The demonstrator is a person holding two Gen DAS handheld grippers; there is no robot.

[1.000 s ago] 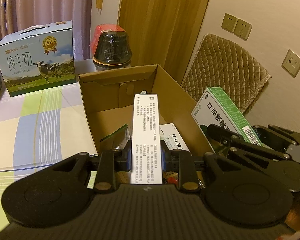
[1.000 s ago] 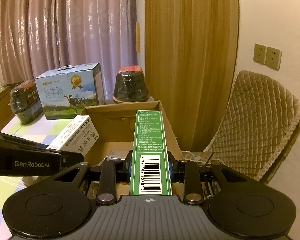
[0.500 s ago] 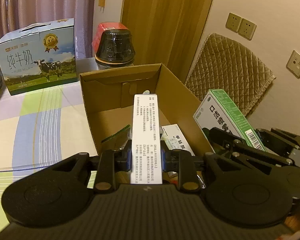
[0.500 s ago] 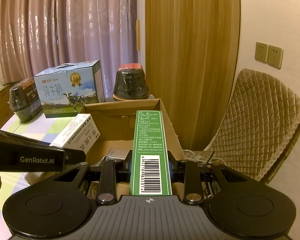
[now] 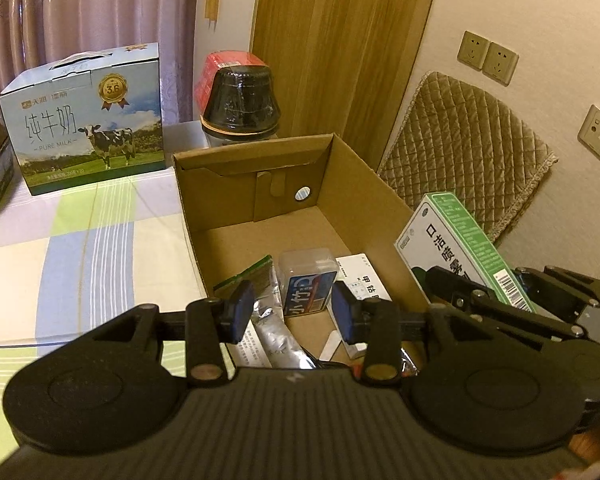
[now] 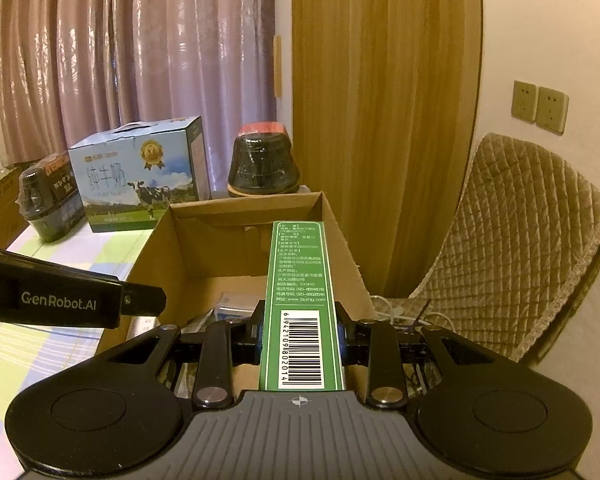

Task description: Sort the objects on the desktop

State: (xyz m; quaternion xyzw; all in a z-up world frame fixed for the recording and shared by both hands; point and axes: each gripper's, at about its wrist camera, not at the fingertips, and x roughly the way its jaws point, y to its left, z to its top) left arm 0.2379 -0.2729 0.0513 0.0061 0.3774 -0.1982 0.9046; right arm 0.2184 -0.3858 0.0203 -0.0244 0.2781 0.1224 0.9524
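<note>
Left wrist view: left hand-held gripper (image 5: pixel 292 312) poised over the near end of the open cardboard box (image 5: pixel 364 184), jaws parted and just widened, nothing between the blue pads (image 5: pixel 240 312). White carton gone from the jaws; a white carton (image 5: pixel 362 276) lying on the box floor, just beyond the right pad. Beside it, still inside the box, a clear tub with a blue label (image 5: pixel 310 284) directly past the gap in the jaws, and a silver foil pouch (image 5: pixel 272 328) below the left pad. Off to the right of the box, green carton (image 5: pixel 464 248) clamped in the right hand-held gripper (image 5: pixel 496 300), tilted up above the box's right wall.

Right wrist view: right hand-held gripper (image 6: pixel 300 334) closed on the green carton (image 6: pixel 300 296), pads pressing both long sides near the barcode end, far end reaching over the box (image 6: pixel 236 256) interior. Left tool's black finger entering from the left, level with the box's near left corner.

Behind the box on the counter (image 5: pixel 80 248): milk case (image 5: pixel 84 116) to the left, dark jar (image 5: pixel 240 104) right behind the rear wall.
</note>
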